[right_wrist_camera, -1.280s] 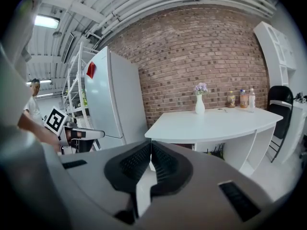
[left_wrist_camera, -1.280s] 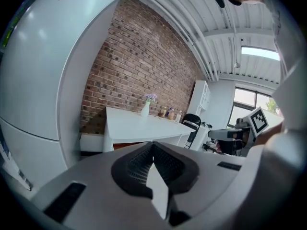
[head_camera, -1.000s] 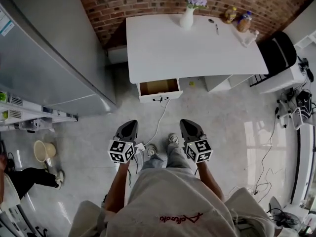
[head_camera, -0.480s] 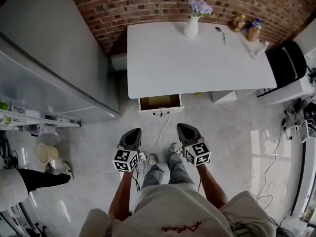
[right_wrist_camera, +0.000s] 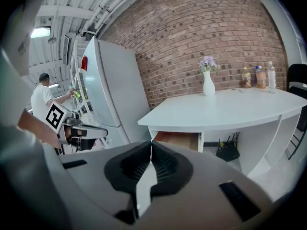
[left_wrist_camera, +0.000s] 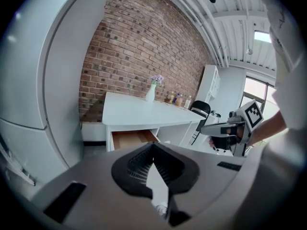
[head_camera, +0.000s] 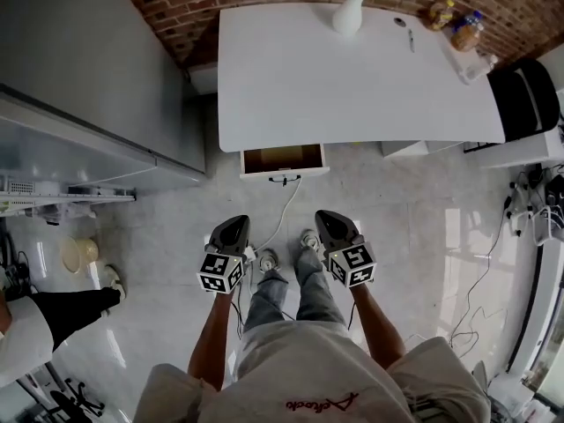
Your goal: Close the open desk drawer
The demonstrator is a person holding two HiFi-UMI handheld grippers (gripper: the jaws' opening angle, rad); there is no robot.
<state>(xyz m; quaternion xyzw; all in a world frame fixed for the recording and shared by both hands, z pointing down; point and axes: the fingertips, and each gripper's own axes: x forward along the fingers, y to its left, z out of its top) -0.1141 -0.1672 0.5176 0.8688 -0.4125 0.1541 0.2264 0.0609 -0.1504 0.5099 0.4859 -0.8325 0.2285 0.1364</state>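
A white desk (head_camera: pixel 352 77) stands against a brick wall. Its left drawer (head_camera: pixel 283 159) is pulled out, showing a bare wooden bottom and a dark handle (head_camera: pixel 285 180) on its white front. The drawer (left_wrist_camera: pixel 128 139) also shows in the left gripper view, and as a brown opening under the desk top, the drawer (right_wrist_camera: pixel 178 140), in the right gripper view. My left gripper (head_camera: pixel 233 228) and right gripper (head_camera: pixel 332 222) are both shut and empty, held side by side above the floor, well short of the drawer.
A large grey fridge (head_camera: pixel 79 104) fills the left side. A white cable (head_camera: pixel 284 217) runs on the floor from the drawer toward my feet. On the desk stand a vase (head_camera: pixel 348 13) and bottles (head_camera: pixel 465 32). A black chair (head_camera: pixel 524 95) and cables lie right. Another person (head_camera: pixel 53 320) stands at lower left.
The desk and open drawer have come closer and larger in the head view as I stepped forward. Both grippers stay shut and side by side.
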